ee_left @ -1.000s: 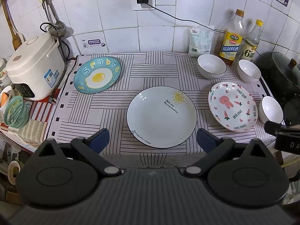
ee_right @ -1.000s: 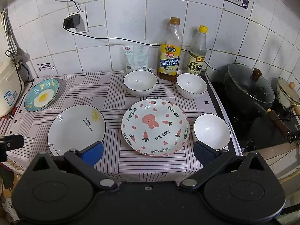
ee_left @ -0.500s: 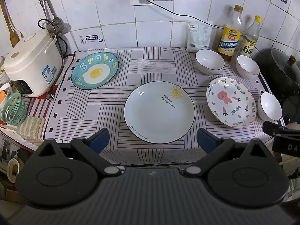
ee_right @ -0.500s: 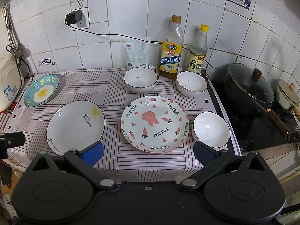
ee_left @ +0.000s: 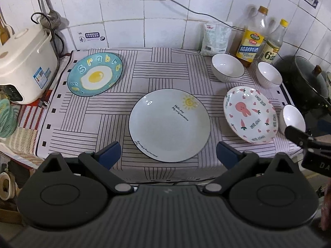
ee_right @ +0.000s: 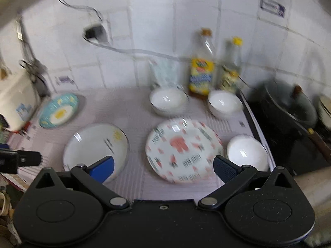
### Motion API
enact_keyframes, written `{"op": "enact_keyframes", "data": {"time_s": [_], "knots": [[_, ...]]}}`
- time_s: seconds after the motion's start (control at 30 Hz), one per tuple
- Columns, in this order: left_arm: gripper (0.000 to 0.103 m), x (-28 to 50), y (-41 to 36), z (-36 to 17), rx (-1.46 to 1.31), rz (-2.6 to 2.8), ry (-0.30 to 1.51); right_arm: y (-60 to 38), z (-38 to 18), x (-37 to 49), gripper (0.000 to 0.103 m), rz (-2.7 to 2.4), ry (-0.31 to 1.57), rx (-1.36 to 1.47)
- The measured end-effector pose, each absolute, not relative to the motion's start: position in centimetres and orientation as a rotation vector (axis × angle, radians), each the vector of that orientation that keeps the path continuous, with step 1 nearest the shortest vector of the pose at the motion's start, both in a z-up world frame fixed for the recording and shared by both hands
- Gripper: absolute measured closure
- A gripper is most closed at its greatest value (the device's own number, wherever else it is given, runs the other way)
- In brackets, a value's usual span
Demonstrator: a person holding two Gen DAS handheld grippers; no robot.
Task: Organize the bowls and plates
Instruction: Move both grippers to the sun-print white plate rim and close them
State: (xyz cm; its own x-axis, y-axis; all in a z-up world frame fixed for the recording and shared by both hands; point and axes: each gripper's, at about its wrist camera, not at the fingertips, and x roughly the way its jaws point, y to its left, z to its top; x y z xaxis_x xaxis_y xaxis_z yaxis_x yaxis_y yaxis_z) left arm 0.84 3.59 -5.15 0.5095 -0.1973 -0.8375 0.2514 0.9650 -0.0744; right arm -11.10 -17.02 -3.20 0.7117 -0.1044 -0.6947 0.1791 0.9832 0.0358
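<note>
Striped worktop cloth [ee_left: 144, 76]: sun plate [ee_left: 169, 125] front centre, rabbit plate [ee_left: 250, 114] front right, egg plate [ee_left: 95, 74] back left, bowls along right edge. Your left gripper [ee_left: 168, 155] and right gripper [ee_right: 163, 168]: jaws wide, empty.

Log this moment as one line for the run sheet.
phase: approach | left gripper: open, empty, facing sun plate | right gripper: open, empty, facing rabbit plate | egg plate, three bowls: untouched, nothing stacked

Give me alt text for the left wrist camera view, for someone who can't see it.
The open left gripper hovers before a striped tablecloth holding three plates and three white bowls. A rice cooker stands at left, two bottles at the tiled wall, a dark pot at right.
</note>
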Motion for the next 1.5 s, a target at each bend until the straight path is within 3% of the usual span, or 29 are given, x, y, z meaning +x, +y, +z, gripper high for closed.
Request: {"op": "enact_keyframes", "data": {"time_s": [0.3, 0.4, 0.57, 0.73, 0.77, 0.83, 0.93, 1.1, 1.2, 1.5], "knots": [[0.005, 5.0, 6.1, -12.8, 0.070, -0.235, 1.005, -16.0, -9.0, -7.9, 0.003, 0.040, 0.731, 0.222], [0.005, 6.6, 6.7, -16.2, 0.077, -0.210, 1.059, -14.7, -12.1, -6.0, 0.013, 0.100, 0.775, 0.242], [0.005, 8.2, 7.4, -20.2, 0.095, -0.198, 1.080, -13.6, -16.3, -3.6, 0.015, 0.158, 0.752, 0.325], [0.008, 9.9, 8.0, -23.1, 0.021, -0.235, 1.068, -13.1, -19.5, -1.5, 0.030, 0.155, 0.777, 0.383], [0.011, 10.2, 8.1, -23.4, 0.005, -0.242, 1.063, -12.9, -20.1, -1.1, 0.033, 0.151, 0.789, 0.393], [0.029, 10.7, 8.1, -23.9, -0.033, -0.259, 1.070, -13.1, -21.1, -0.7, 0.042, 0.153, 0.797, 0.404], [0.044, 11.0, 8.1, -24.1, -0.066, -0.266, 1.070, -13.2, -21.8, -0.3, 0.054, 0.122, 0.778, 0.386], [0.050, 10.9, 7.6, -24.1, -0.009, -0.299, 1.063, -13.6, -22.7, -0.1, 0.082, 0.083, 0.797, 0.414], [0.056, 10.9, 7.5, -24.1, -0.008, -0.304, 1.039, -14.1, -23.0, -0.2, 0.083, 0.080, 0.790, 0.445], [0.057, 11.1, 7.0, -24.1, -0.063, -0.254, 1.011, -14.2, -23.3, -0.3, 0.082, 0.122, 0.757, 0.408]]}}
